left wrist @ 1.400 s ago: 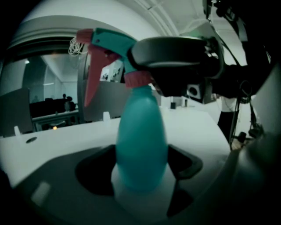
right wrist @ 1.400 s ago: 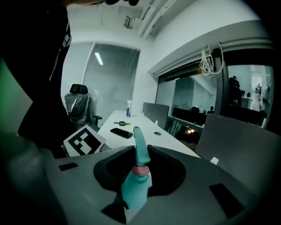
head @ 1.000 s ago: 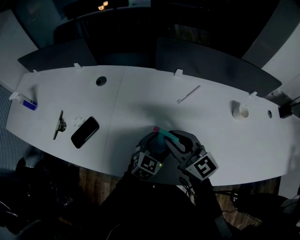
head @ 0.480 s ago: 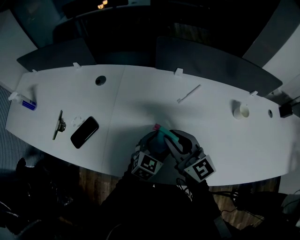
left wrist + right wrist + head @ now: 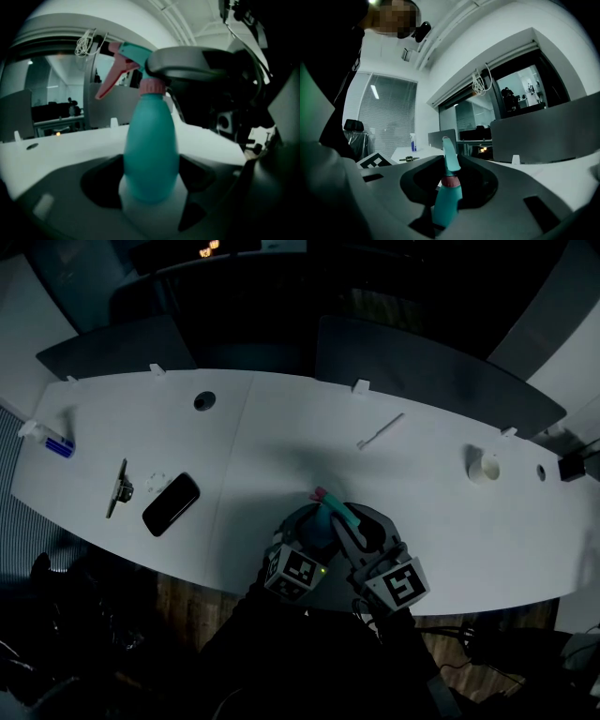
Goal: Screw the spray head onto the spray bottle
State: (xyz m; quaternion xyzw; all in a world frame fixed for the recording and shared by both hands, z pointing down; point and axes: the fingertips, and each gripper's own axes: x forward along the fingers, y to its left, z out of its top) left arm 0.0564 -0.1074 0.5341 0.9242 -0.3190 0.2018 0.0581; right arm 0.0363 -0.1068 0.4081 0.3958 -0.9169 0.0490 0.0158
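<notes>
One phone point(image 5: 171, 503), one tape roll point(image 5: 484, 465) and one white stick point(image 5: 379, 430) lie on the white table point(image 5: 281, 427), well clear of the work. At the near edge, the left gripper point(image 5: 151, 185), jaws wide, clasps the single teal bottle point(image 5: 151, 145) upright, while the right gripper point(image 5: 450, 186) pinches its spray head point(image 5: 450, 157).

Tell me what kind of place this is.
Most likely an open-plan office: a long white desk with grey divider screens along its far edge, a cable hole in its top, and window blinds beyond.
</notes>
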